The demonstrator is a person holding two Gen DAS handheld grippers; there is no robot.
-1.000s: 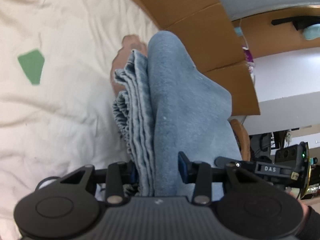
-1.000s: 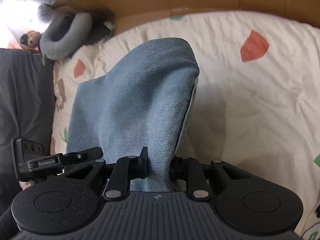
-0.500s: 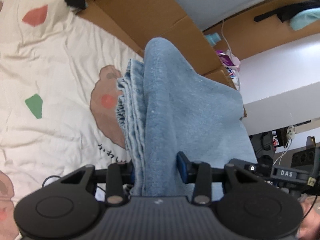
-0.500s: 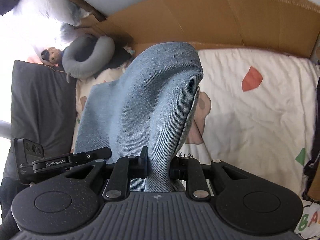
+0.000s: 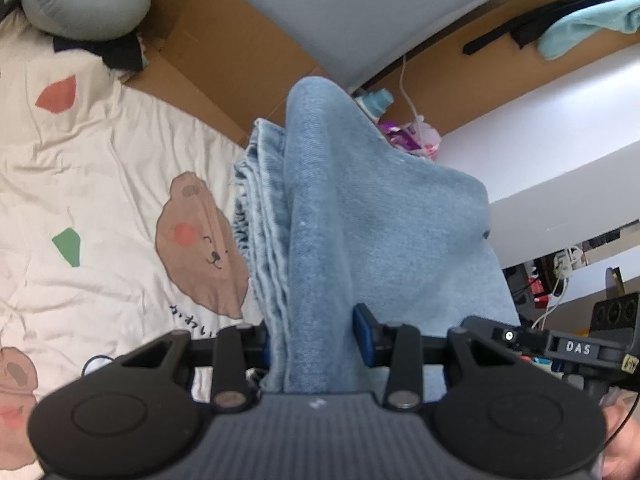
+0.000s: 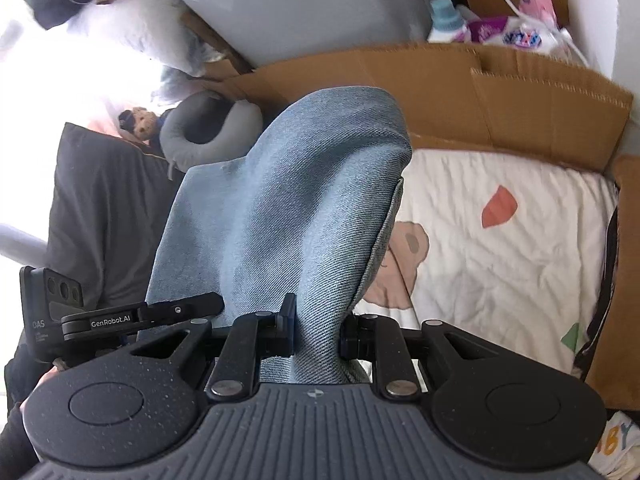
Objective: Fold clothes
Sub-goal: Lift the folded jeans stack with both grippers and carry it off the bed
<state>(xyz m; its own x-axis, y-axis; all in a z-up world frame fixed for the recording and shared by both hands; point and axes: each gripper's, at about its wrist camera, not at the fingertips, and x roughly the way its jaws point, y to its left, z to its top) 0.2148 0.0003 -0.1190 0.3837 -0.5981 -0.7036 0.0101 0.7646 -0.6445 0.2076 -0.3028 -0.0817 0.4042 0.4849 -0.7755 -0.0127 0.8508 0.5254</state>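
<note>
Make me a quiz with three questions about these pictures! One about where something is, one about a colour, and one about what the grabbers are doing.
1. Where is the brown bear picture?
A. On the cardboard
B. On the cream bed sheet
C. On the jeans

2. What colour are the jeans?
A. Light blue
B. Black
C. Red

3. What are the two grippers doing?
A. Both open, holding nothing
B. Only one grips the jeans
C. Both are clamped on the jeans

Answers:
1. B: the bear is printed on the bed sheet, beside the hanging cloth.
2. A: the jeans are pale blue denim in both views.
3. C: the left gripper and the right gripper each have denim pinched between their fingers.
</note>
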